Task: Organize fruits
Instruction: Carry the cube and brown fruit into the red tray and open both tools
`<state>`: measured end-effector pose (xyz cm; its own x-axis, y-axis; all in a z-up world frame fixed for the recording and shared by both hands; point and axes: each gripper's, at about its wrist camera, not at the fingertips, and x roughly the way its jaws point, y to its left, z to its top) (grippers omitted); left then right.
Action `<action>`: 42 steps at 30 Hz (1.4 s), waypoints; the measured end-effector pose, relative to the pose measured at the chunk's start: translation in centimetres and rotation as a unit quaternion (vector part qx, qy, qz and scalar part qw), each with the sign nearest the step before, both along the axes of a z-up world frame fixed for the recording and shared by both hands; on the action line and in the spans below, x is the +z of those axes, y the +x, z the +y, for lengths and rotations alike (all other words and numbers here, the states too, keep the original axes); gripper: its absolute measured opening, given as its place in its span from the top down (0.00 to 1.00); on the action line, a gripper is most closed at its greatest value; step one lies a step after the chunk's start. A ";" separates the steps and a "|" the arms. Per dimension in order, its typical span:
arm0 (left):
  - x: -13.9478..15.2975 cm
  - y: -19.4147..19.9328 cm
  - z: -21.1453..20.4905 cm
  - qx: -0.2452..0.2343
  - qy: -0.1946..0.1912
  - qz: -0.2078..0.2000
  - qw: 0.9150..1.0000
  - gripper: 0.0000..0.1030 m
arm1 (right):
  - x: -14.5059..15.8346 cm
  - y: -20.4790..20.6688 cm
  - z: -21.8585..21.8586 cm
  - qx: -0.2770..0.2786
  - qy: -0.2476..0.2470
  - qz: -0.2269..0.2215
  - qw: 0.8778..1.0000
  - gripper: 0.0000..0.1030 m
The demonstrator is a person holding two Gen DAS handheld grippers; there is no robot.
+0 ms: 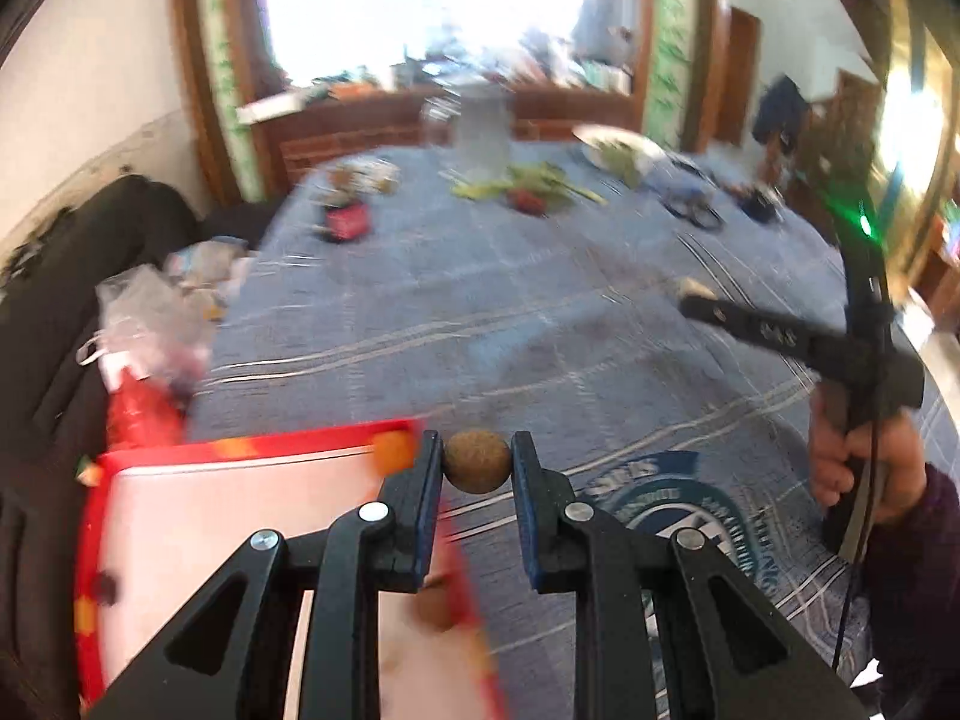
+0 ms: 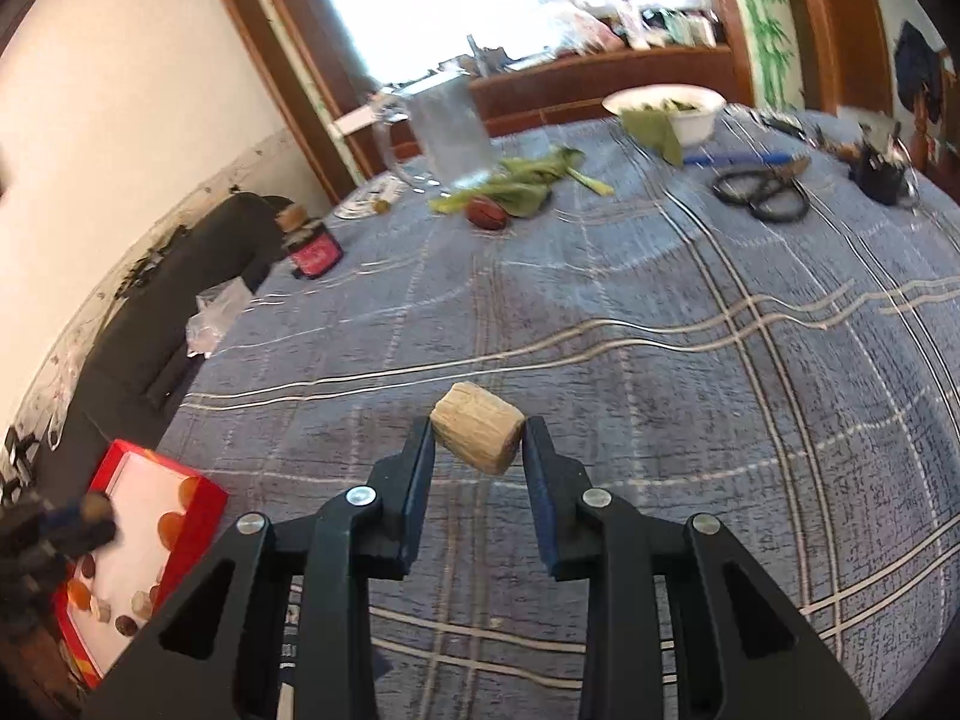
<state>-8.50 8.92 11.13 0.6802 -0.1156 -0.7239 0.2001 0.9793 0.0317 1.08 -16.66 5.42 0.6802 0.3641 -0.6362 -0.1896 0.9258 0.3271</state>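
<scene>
Holding a round brown fruit (image 1: 477, 461) pinched in your left hand-held gripper (image 1: 477, 463), you sit right at the near-right edge of the red box (image 1: 96, 540), which lies just left of and below that gripper. Your right hand-held gripper (image 2: 478, 441) clamps a pale ribbed cylindrical piece (image 2: 477, 435), its long axis across the jaws, and the box lies well off to its near left over the blue plaid table (image 2: 660, 360). So the left is nearer.

There are two grippers, the left gripper (image 1: 477, 459) and the right gripper (image 2: 478, 435). One round brown fruit (image 1: 477, 461) and one pale ridged piece (image 2: 478, 435) are held. One red box (image 2: 201, 495), one glass jug (image 2: 447, 132), one white bowl (image 2: 696, 114) and one pair of scissors (image 2: 759, 192) are on the one blue tablecloth (image 2: 660, 330).
</scene>
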 end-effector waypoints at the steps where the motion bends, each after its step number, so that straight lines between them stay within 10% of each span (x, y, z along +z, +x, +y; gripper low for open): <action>1: 0.5 -0.7 1.5 0.018 0.002 -0.007 1.000 0.79 | 0.2 -0.4 0.6 0.007 0.000 -0.006 1.000 0.69; 10: -1.1 -3.5 13.4 0.150 0.008 0.010 0.989 0.79 | 2.7 -4.8 13.7 0.160 0.010 -0.006 0.987 0.69; 20: -3.9 -3.8 17.8 0.176 0.002 0.042 0.984 0.79 | 1.5 -5.5 26.9 0.252 -0.062 0.031 0.965 0.69; 34: -6.3 -0.6 18.4 0.169 0.031 0.110 0.979 0.77 | -1.7 -3.8 29.7 0.248 -0.117 0.093 0.957 0.68; 42: -3.0 -4.3 18.1 0.187 0.005 0.061 0.981 0.38 | 0.7 -5.1 25.7 0.243 -0.062 0.076 0.965 0.60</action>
<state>-12.84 27.03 8.11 0.5826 0.1329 -0.8018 -0.1691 0.9848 0.0403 -4.03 9.03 6.08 0.3436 0.5321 -0.7739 -0.5702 0.7730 0.2783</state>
